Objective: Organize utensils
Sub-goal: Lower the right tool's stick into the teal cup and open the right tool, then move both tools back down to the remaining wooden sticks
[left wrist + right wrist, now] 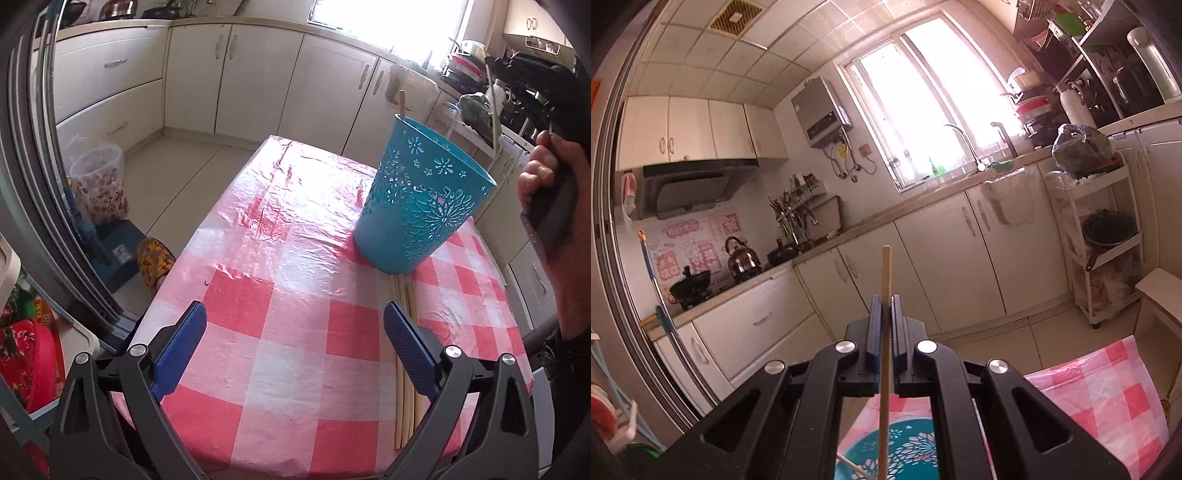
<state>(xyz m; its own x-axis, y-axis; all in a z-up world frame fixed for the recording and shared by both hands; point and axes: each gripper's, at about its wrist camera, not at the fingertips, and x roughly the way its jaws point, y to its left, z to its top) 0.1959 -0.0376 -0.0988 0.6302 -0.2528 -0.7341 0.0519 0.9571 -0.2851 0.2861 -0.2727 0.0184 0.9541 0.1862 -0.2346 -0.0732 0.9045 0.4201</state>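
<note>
Blue-padded fingers of the left gripper (293, 328) stand wide apart, nothing between them, hovering over the red-and-white checked plastic cloth on the bench (280, 369). Landmark: the teal plastic cut-out flower-pattern utensil cup (424, 195), upright on the bench toward its far right part. A bundle of pale wooden chopsticks (404, 369) lies flat on the cloth, running from the near foot of the cup toward the camera; its far ends reach the cup's base, whether under it or just touching, cannot tell. The left gripper's right finger overlaps the bundle in the left wrist view; contact cannot be judged. One pale wooden stick (401, 101) pokes up past the cup's far rim. Right of the cup, at the frame edge, a hand (543, 177) grips a dark handle.

Right gripper (886, 306): fingers closed tight on a single pale wooden chopstick (885, 369), held roughly upright, its tip sticking up above the fingers. Below the right gripper, the cup's open mouth (905, 450) shows from above, and the held chopstick's lower end hangs over that opening. Another thin stick (853, 468) leans inside the cup at the left.

Behind the cup: cream kitchen cabinets (258, 74), bright window (923, 96).
</note>
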